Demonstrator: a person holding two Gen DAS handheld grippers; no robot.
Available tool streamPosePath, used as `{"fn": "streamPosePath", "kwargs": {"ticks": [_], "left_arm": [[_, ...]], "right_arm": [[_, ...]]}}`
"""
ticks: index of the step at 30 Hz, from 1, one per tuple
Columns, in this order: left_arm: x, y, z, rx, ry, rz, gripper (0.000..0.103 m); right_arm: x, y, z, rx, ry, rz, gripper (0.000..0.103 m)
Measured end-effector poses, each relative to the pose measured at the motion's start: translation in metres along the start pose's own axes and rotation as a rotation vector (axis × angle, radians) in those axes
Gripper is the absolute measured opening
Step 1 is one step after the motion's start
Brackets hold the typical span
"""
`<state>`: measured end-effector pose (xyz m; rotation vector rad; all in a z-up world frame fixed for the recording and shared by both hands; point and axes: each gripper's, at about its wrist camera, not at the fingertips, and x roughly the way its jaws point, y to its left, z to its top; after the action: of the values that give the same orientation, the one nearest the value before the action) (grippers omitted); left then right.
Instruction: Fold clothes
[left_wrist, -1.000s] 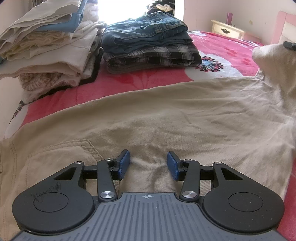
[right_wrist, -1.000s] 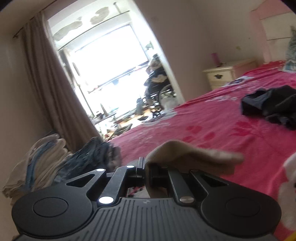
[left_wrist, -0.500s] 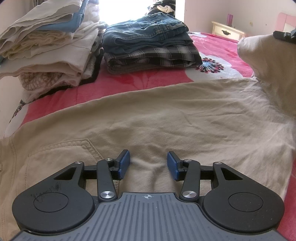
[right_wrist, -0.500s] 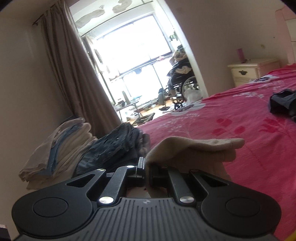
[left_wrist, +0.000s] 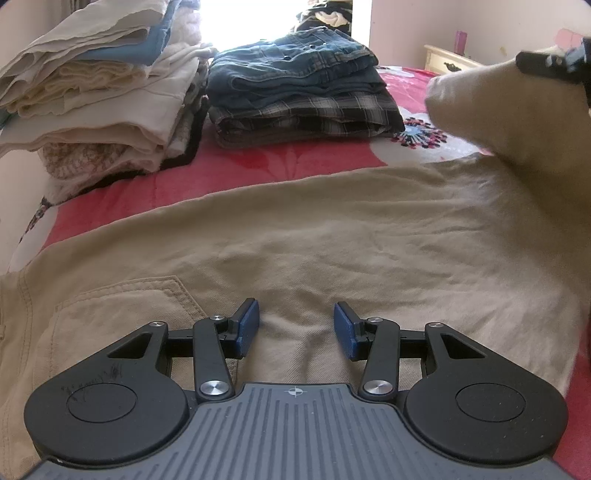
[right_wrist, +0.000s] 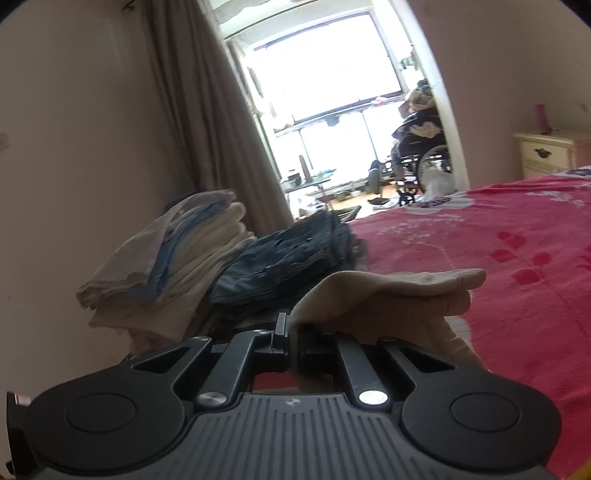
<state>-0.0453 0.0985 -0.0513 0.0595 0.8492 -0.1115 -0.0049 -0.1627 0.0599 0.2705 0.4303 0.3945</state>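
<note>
Beige trousers (left_wrist: 332, 236) spread flat on red bedspread (left_wrist: 258, 166), beside two folded stacks. Left gripper (left_wrist: 295, 328) low over the waist part, blue pads (left_wrist: 247, 325) apart, cloth under the gap, nothing pinched. Right gripper (right_wrist: 293, 347) clenched on lifted trouser end (right_wrist: 388, 291), raised above the bed.
</note>
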Motion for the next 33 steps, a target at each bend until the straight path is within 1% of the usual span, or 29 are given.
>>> {"fn": "streamPosePath", "kwargs": {"ticks": [3, 6, 10, 11, 13, 16, 17, 18, 19, 20, 21, 22, 23, 25, 26, 27, 28, 29, 30, 31, 33], "left_arm": [[-0.015, 0.004, 0.003, -0.036, -0.018, -0.019, 0.045], [-0.032, 0.01, 0.003, -0.078, -0.025, -0.019, 0.045], [-0.059, 0.03, -0.003, -0.174, -0.015, 0.001, 0.045], [-0.067, 0.037, -0.005, -0.202, -0.018, 0.009, 0.045], [-0.083, 0.06, -0.018, -0.272, -0.029, 0.029, 0.045], [-0.104, 0.093, -0.037, -0.372, -0.042, 0.067, 0.045], [-0.109, 0.104, -0.045, -0.403, -0.042, 0.085, 0.045], [-0.111, 0.113, -0.051, -0.432, -0.036, 0.099, 0.045], [-0.114, 0.122, -0.058, -0.46, -0.03, 0.112, 0.045], [-0.116, 0.131, -0.064, -0.488, -0.025, 0.123, 0.045], [-0.118, 0.137, -0.069, -0.51, -0.027, 0.111, 0.044], [-0.119, 0.143, -0.073, -0.532, -0.03, 0.098, 0.043], [-0.12, 0.146, -0.074, -0.543, -0.037, 0.085, 0.043], [-0.12, 0.146, -0.074, -0.542, -0.056, 0.072, 0.044], [-0.119, 0.146, -0.074, -0.543, -0.061, 0.063, 0.044], [-0.118, 0.147, -0.074, -0.553, -0.064, 0.052, 0.044], [-0.117, 0.15, -0.076, -0.566, -0.067, 0.037, 0.044], [-0.116, 0.151, -0.075, -0.577, -0.072, 0.023, 0.044], [-0.117, 0.152, -0.076, -0.588, -0.08, 0.01, 0.044], [-0.118, 0.153, -0.076, -0.599, -0.088, -0.002, 0.044], [-0.119, 0.156, -0.075, -0.622, -0.11, -0.039, 0.044]], "right_arm": [[0.004, 0.015, -0.001, -0.05, 0.016, 0.026, 0.006], [0.01, 0.034, 0.0, -0.111, 0.032, 0.064, 0.006], [0.02, 0.073, -0.001, -0.229, 0.06, 0.159, 0.006], [0.023, 0.086, -0.004, -0.272, 0.074, 0.194, 0.006], [0.029, 0.12, -0.016, -0.399, 0.09, 0.276, 0.006], [0.04, 0.172, -0.057, -0.616, 0.136, 0.388, 0.006], [0.045, 0.187, -0.076, -0.692, 0.168, 0.412, 0.01], [0.052, 0.202, -0.099, -0.778, 0.23, 0.439, 0.014], [0.055, 0.211, -0.117, -0.84, 0.284, 0.452, 0.015], [0.058, 0.218, -0.133, -0.891, 0.332, 0.459, 0.019], [0.056, 0.219, -0.144, -0.914, 0.354, 0.468, 0.025], [0.053, 0.217, -0.147, -0.913, 0.355, 0.485, 0.029], [0.048, 0.215, -0.147, -0.904, 0.35, 0.51, 0.036], [0.04, 0.211, -0.141, -0.894, 0.344, 0.547, 0.043], [0.037, 0.211, -0.139, -0.909, 0.334, 0.558, 0.05], [0.035, 0.212, -0.137, -0.93, 0.322, 0.567, 0.053], [0.034, 0.214, -0.136, -0.959, 0.311, 0.563, 0.054], [0.035, 0.217, -0.136, -0.992, 0.307, 0.553, 0.057], [0.037, 0.219, -0.135, -1.016, 0.315, 0.543, 0.061], [0.039, 0.221, -0.132, -1.02, 0.34, 0.539, 0.062], [0.049, 0.219, -0.118, -0.97, 0.432, 0.542, 0.063]]}}
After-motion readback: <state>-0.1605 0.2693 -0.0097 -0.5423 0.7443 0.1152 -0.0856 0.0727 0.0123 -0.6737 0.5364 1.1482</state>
